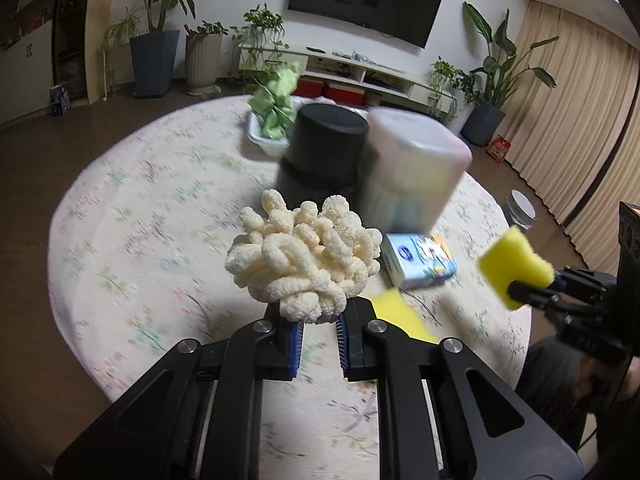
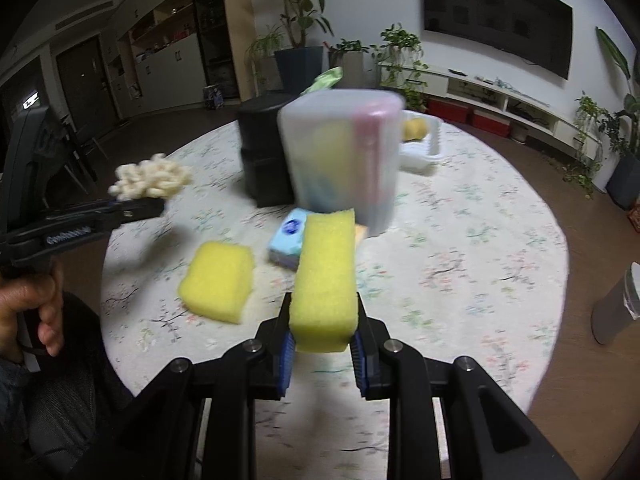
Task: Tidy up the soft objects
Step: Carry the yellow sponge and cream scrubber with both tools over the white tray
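While the left gripper [image 1: 320,330] pinches a cream chenille cloth [image 1: 306,258], the right gripper [image 2: 323,346] clamps a yellow sponge [image 2: 325,276].

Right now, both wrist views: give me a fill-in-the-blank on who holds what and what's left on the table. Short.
1. The left gripper is shut on a cream ____ cloth.
2. The right gripper holds a ____ sponge above the table.
3. A second sponge lies flat on the table, ____ by either gripper.
4. The tissue pack lies in front of the translucent ____.

Missing words: chenille (noodle-pile); yellow; untouched; container
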Motion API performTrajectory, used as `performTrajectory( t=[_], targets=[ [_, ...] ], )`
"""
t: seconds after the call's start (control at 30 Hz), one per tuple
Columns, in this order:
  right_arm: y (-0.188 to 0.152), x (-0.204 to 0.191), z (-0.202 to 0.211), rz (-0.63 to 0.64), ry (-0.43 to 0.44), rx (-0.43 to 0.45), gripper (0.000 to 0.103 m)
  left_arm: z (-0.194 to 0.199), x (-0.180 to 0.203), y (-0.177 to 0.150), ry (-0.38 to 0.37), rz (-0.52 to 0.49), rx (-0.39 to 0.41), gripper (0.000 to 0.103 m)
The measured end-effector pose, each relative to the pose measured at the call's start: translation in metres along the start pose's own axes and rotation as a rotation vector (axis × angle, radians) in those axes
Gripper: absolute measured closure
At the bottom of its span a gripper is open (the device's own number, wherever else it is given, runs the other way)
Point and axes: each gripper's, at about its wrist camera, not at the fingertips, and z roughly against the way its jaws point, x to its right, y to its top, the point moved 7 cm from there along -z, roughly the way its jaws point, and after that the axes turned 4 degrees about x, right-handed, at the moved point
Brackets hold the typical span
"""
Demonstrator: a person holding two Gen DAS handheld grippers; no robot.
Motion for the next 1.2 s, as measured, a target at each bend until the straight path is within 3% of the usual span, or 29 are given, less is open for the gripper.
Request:
performTrajectory(
  t=[0.4,0.6,0.9,1.2],
  targets=[
    [0.058,0.099,0.02,-0.002,-0.129,0.029,0.077,-0.002,-0.059,0.08,0.097,-0.036,0.022,0.091],
    [0.099,0.151,0.012,0.003,-0.185,0.021,0.077,-0.02,-0.071,0.126,0.127,-0.082,0.026,0.091],
    [0.17,0.187,-0.036,0.039,-0.2,-0.007,0.077,-0.075,-0.053,0.19,0.116,-0.197,0.003,0.091],
    [0.23,0.183,-0.119,0.088,-0.131,-0.084,0.077,-0.159,-0.016,0.225,0.044,-0.294,-0.094,0.091]
  ],
)
